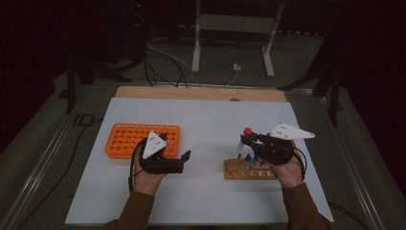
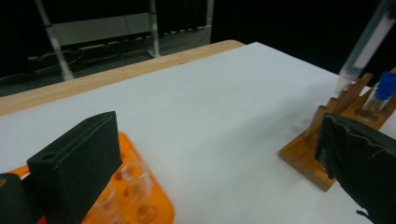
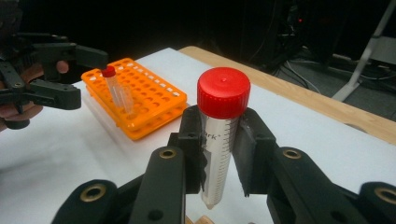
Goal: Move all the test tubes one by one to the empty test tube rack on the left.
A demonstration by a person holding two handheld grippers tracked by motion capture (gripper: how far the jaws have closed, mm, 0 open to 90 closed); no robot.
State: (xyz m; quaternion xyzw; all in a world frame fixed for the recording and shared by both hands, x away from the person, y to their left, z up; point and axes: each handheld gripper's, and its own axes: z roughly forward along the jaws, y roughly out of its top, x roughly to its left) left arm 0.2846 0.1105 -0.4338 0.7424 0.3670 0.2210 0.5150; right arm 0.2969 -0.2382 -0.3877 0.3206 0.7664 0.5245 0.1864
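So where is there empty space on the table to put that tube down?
The widest bare patch of the white mat lies between the orange rack and the wooden rack. The strip behind both racks, toward the wooden table edge, is free too. It is crowded around the wooden rack, where the right gripper holds the red-capped tube.

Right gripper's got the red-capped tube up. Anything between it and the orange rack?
Nothing lies on the white table top between the red-capped tube in the right gripper and the orange rack. The open left gripper hovers at the rack's near edge, possibly crowding the approach.
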